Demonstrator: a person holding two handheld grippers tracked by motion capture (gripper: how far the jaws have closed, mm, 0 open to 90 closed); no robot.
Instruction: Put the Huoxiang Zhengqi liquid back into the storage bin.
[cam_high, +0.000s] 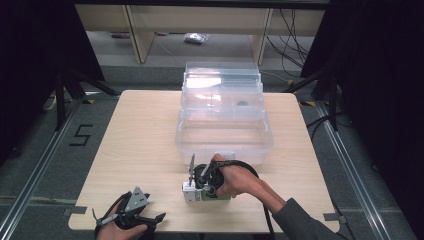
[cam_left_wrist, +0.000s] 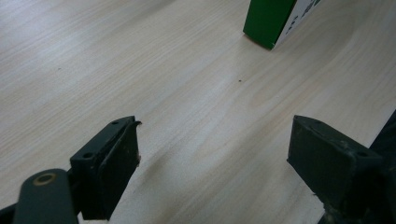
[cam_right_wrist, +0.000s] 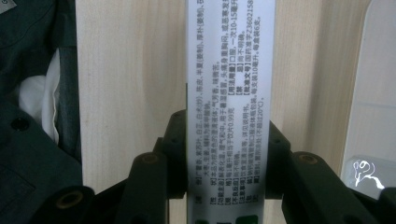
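Observation:
A slim green and white carton (cam_high: 223, 196) lies on the wooden table (cam_high: 140, 140) near its front edge, just ahead of the clear bin. My right gripper (cam_high: 204, 188) points down onto it from above. In the right gripper view both black pads press the sides of the carton's white printed face (cam_right_wrist: 227, 93), so my right gripper (cam_right_wrist: 227, 154) is shut on it. My left gripper (cam_high: 156, 221) rests at the front left corner of the table. Its jaws stand wide apart over bare wood (cam_left_wrist: 215, 158), with a corner of the green carton (cam_left_wrist: 271, 21) farther off.
A clear plastic storage bin (cam_high: 225, 145) stands in the middle of the table, its lid (cam_high: 222, 85) swung open toward the far edge. Its pale wall (cam_right_wrist: 373, 93) lies close beside the carton. Dark curtains and stand legs flank the table.

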